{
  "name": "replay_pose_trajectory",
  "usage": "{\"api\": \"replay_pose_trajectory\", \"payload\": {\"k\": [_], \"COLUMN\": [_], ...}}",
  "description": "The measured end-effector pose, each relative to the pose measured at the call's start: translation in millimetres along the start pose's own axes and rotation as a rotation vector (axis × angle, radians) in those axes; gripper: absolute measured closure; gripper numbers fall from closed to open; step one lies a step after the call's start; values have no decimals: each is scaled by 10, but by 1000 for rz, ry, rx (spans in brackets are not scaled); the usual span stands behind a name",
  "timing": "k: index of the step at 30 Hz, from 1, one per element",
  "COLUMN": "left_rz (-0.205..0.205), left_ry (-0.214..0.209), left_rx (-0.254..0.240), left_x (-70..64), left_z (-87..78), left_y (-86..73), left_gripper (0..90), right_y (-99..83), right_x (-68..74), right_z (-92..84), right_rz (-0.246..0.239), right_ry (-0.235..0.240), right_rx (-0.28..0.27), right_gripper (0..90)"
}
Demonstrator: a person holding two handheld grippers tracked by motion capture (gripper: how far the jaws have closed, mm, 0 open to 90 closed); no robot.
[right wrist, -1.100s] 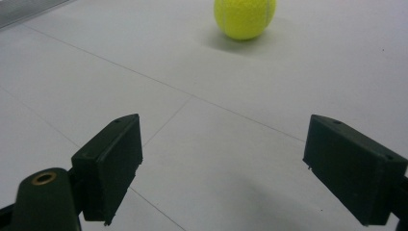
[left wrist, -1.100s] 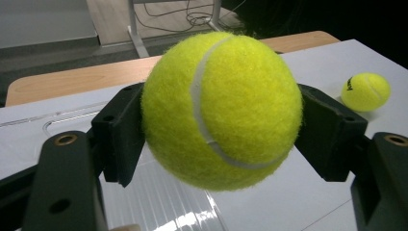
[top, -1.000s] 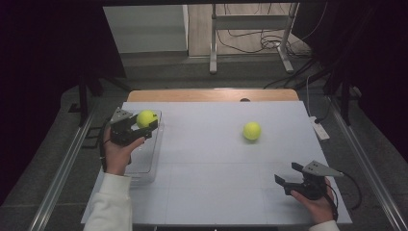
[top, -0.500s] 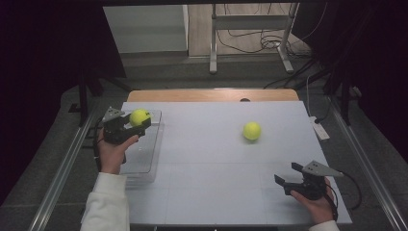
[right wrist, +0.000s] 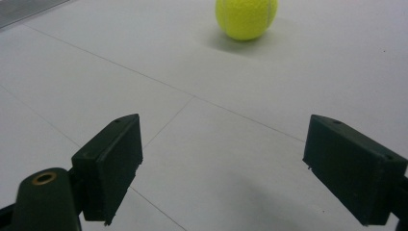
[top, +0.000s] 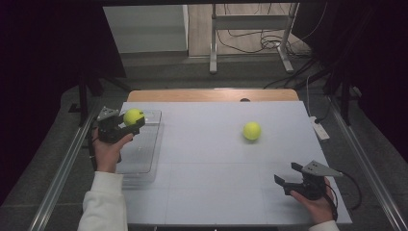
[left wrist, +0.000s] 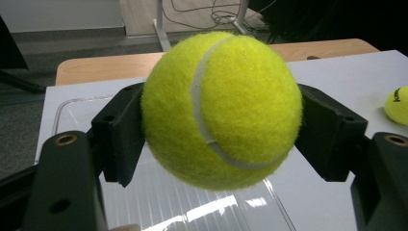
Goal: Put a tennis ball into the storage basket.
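One tennis ball [left wrist: 221,110] is clamped between the jaws of the left gripper [top: 126,124] and is held above the clear plastic tray [top: 144,163] at the left edge of the white table [top: 216,192]; it is not yet set down, and no ball is seen lying in the tray. A second tennis ball [top: 251,130] is left on the table, right of centre and well apart from both grippers. The right gripper [top: 288,179] is held low at the near right corner with its jaws wide apart and nothing between them, pointed towards that ball. The work is judged to be about half done: one ball remains to be released into the tray and the other to be fetched.
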State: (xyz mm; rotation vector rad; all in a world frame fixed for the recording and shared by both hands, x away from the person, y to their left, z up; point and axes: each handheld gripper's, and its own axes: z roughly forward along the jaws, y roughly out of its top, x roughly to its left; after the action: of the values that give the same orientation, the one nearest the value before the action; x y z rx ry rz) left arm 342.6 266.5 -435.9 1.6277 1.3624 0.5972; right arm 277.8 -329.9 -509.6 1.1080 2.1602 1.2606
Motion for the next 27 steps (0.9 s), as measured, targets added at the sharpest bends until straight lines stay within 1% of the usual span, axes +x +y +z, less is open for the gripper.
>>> {"api": "replay_pose_trajectory", "payload": {"k": [5,10,14,21,22,23,25,27], "left_rz": [-15,-8,-27,-32,-32,-37,-35,-30], "left_ry": [3,11,22,48,48,51,48,54], "left_rx": [-5,5,3,45,45,55,70,85], "left_x": [31,31,71,145,145,164,182,196], "left_z": [-32,-23,-15,73,73,96,121,150], "left_y": [-6,6,11,9,9,16,27,31], "left_gripper": [262,262,262,262,262,262,262,262], "right_y": [-1,0,3,1,1,2,4,5], "right_x": [-2,7,17,7,7,8,10,14], "right_z": [-6,-2,-7,-9,-9,-9,-8,-5], "right_rz": [3,1,1,1,1,0,0,1], "right_ry": [-6,-4,-2,2,2,2,1,1], "right_rx": [-1,0,-4,-5,-5,-5,-5,-5], "right_gripper": [141,141,141,141,141,141,141,141]}}
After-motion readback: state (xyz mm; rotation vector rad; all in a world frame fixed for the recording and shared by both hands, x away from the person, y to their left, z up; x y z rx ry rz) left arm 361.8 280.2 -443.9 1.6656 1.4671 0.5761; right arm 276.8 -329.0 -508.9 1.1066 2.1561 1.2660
